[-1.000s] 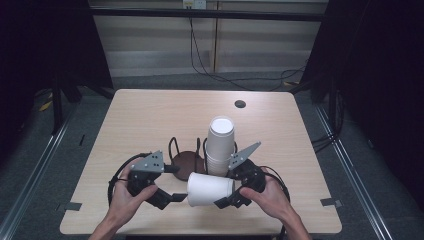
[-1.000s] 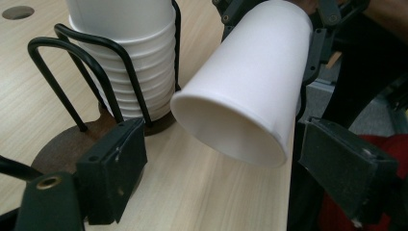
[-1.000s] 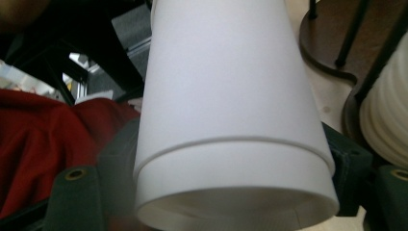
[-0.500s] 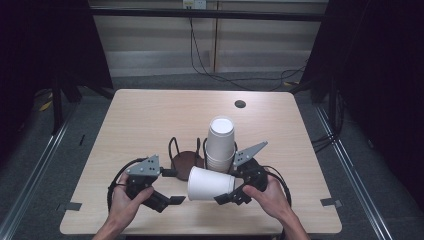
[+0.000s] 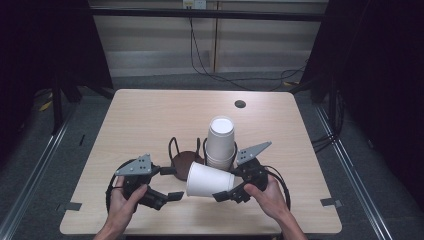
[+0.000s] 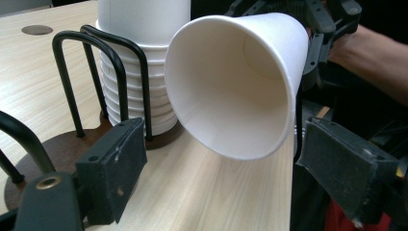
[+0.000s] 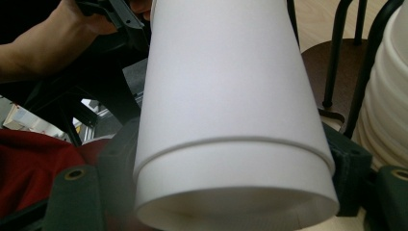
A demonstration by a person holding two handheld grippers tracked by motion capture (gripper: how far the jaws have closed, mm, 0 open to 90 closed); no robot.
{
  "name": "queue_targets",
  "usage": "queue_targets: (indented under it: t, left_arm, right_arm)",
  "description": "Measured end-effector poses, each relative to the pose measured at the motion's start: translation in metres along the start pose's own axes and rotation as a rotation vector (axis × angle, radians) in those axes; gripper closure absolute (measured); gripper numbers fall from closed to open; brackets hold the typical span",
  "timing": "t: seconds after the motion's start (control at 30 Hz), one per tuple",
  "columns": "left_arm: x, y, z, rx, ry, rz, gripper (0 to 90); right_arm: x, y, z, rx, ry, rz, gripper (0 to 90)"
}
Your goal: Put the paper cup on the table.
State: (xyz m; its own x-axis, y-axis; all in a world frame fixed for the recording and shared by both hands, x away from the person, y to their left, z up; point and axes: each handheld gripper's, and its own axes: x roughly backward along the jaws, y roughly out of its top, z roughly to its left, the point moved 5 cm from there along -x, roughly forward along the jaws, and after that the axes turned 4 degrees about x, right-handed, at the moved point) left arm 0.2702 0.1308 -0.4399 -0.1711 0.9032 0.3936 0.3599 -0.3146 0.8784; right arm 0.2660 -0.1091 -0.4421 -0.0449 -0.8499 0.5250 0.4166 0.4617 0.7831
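Single white paper cup (image 5: 210,180) held off the worktop (image 5: 150,120) by the right gripper (image 5: 231,190), jaws closed on its base end. Long axis roughly horizontal; open mouth points toward the left gripper (image 5: 170,184), whose jaws stand open and empty just beside the rim. Risks, as judged: thin wall could crush or go oval under the squeeze; a grip this near the base could let the cup pivot or slip; the rim could catch the wire cup holder (image 5: 185,157) or nudge the stack of cups (image 5: 221,142) close behind.
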Motion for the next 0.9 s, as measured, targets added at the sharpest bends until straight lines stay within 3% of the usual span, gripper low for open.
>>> queue_targets:
  t: [0.13,0.43,0.57,0.6,0.73,0.8,0.9]
  left_arm:
    - [0.0,-0.003,-0.001,0.022,-0.005,0.0,15.8]
    - [0.001,-0.002,-0.005,0.027,-0.036,-0.048,15.8]
    - [0.0,-0.003,-0.006,0.01,-0.022,-0.057,15.9]
    - [-0.002,-0.003,-0.007,0.018,-0.047,-0.06,15.9]
    - [-0.004,-0.003,-0.009,0.009,-0.069,-0.066,15.8]
    - [-0.006,-0.003,-0.008,0.018,-0.048,-0.081,15.7]
    - [-0.007,-0.004,-0.006,0.024,-0.056,-0.077,14.3]
  right_arm:
    - [0.001,0.002,0.0,0.011,-0.004,-0.027,24.9]
    - [0.0,0.005,0.004,0.032,0.008,-0.07,25.0]
    - [-0.002,0.007,0.005,0.039,0.014,-0.08,25.0]
    - [-0.002,0.007,0.006,0.042,0.011,-0.083,25.0]
    - [-0.004,0.008,0.007,0.048,0.019,-0.086,25.0]
    - [-0.004,0.01,0.01,0.061,0.03,-0.107,25.1]
    - [-0.004,0.011,0.013,0.074,0.027,-0.118,25.2]
